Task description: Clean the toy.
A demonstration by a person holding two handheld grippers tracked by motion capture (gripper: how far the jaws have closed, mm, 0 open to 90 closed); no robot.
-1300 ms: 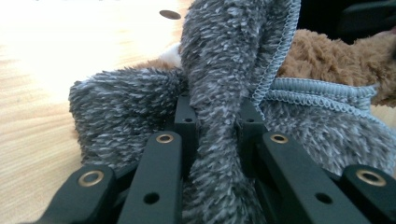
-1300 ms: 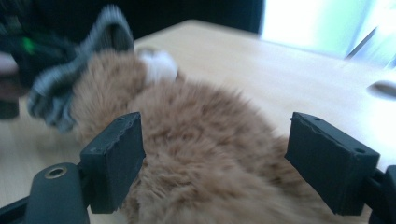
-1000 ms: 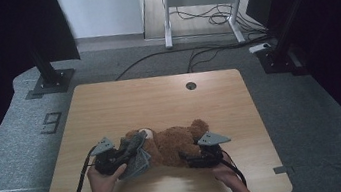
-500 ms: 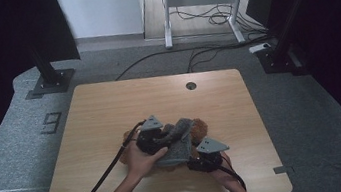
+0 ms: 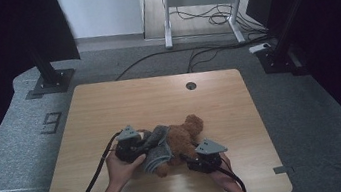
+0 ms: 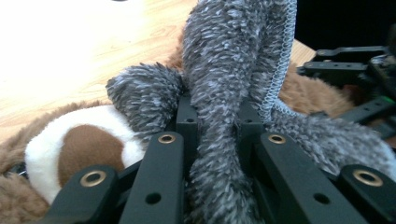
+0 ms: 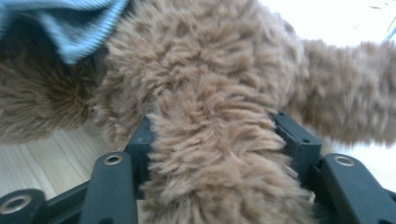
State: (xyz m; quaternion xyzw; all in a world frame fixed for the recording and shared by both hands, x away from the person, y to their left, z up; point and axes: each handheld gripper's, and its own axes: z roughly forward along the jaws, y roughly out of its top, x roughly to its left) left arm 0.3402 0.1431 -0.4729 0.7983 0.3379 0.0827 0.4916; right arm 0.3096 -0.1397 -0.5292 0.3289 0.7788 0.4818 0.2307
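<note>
On table (image 5: 109,104), gripped teddy bear (image 5: 184,137).

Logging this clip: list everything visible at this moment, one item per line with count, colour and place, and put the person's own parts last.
Table: one, light wood, centre of the high view, with a round dark hole near its far edge.
Teddy bear: one, brown with a white and brown paw, lying at the table's near middle.
Fuzzy garment: one, grey, over the bear's left part.
Desk frame: one, white, on the floor beyond the table, cables under it.
Black stands: two, on the floor at the far left and far right.
Left gripper: one, black, shut on the grey garment.
Right gripper: one, black, shut on a brown limb of the bear.
Hands: two, at the near edge.
</note>
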